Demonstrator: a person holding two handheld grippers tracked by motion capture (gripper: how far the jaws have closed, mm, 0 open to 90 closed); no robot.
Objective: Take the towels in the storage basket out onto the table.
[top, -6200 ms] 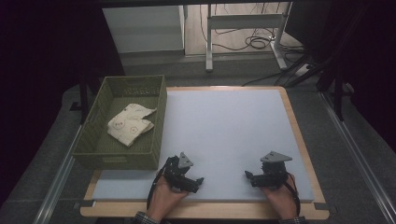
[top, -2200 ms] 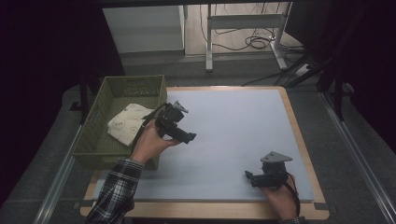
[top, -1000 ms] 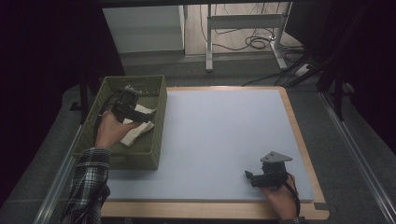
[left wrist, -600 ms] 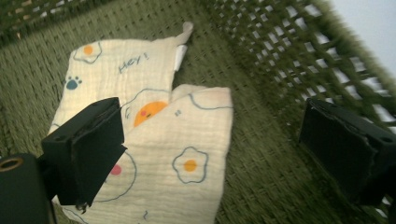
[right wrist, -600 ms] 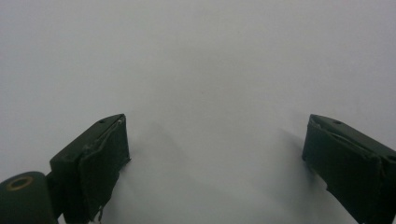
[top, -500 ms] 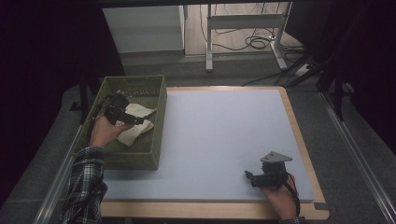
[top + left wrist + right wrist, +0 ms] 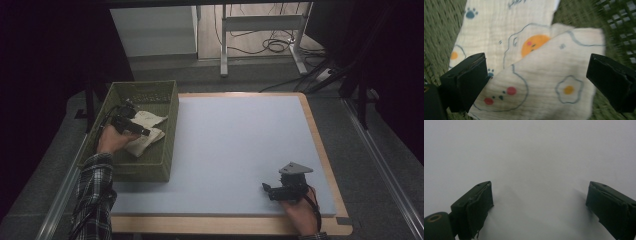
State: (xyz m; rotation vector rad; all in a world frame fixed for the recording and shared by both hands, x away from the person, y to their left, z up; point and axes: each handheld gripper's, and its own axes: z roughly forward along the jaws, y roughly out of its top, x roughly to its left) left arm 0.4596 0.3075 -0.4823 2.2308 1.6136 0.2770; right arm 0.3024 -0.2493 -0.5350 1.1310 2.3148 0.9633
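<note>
Jaws of left gripper (image 7: 536, 82) just opened, straddling cloth (image 7: 544, 82) edges.

A wide pale grey-blue mat (image 7: 235, 150) covers most of the counter, whose light wooden edge (image 7: 225, 224) shows as a thin border along the near, far and right sides. Beyond the counter lies a grey carpeted floor (image 7: 310, 82). On it stand the white metal legs of a frame (image 7: 260, 22), with a tangle of black cables (image 7: 272, 45) between them. A white panel (image 7: 152, 30) stands at the far left.
</note>
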